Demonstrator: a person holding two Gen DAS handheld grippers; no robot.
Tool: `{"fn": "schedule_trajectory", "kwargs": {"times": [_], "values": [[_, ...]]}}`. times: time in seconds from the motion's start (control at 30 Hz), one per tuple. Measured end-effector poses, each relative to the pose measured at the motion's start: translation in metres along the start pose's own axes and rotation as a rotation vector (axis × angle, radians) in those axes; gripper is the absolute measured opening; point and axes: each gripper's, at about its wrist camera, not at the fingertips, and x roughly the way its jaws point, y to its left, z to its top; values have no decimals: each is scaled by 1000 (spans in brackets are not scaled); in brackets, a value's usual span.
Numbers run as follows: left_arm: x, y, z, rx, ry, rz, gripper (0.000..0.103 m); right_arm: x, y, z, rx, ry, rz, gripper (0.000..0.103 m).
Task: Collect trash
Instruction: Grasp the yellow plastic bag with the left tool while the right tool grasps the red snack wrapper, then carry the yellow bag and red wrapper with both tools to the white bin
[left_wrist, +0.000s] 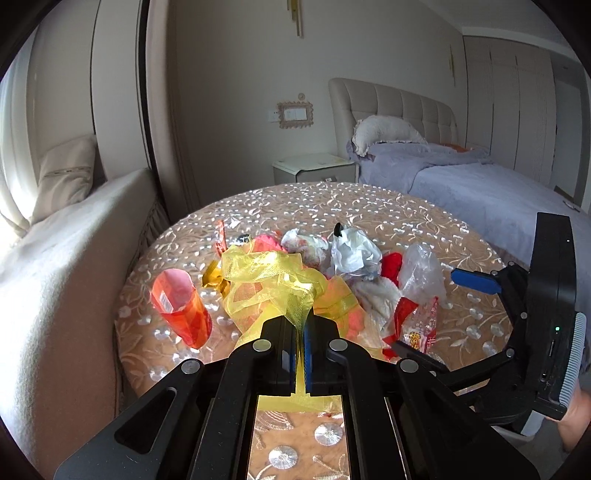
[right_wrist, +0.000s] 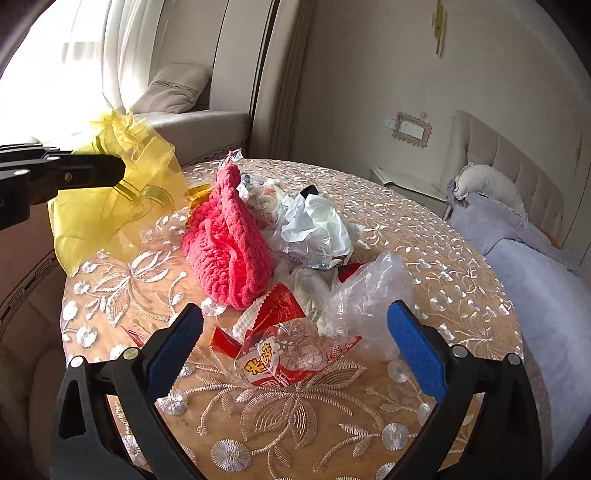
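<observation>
left tongs (left_wrist: 301, 343) are clamped tight on a strip of the sheer yellow organza ribbon bundle (left_wrist: 273, 280), which hangs from them just above the round table (right_wrist: 461, 258) with its tan embroidered floral cloth. right tongs (right_wrist: 295, 339) stand wide with nothing between the blue pads (right_wrist: 417, 354), right over a red and clear snack wrapper (right_wrist: 291, 354) at the near edge of the trash pile. taking the fuzzy red knitted pouch (right_wrist: 225, 243) as the landmark: yellow ribbon is left of it, crumpled white plastic bag (right_wrist: 317, 221) just right of it, clear crinkly plastic bag (right_wrist: 369, 291) further right and nearer, snack wrapper in front. an orange paper tube wrapper (left_wrist: 181, 306) lies far left of the pile.
</observation>
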Motion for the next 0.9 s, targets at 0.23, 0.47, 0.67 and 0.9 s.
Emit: {"fn": "schedule_trajectory", "kwargs": {"times": [0.23, 0.47, 0.67, 0.9], "values": [[-14, 4, -8, -9, -14, -10, 2, 24, -2, -16, 53, 124, 49, 36], [-27, -1, -9, -4, -43, -25, 2, -22, -20, -8, 96, -18, 37, 23], [-40, -27, 0, 14, -92, -94, 2, -87, -46, 9, 89, -195, -66, 22], [-40, -95, -2, 121, -120, -229, 2, -138, -76, -13, 66, -246, -239, 22]]}}
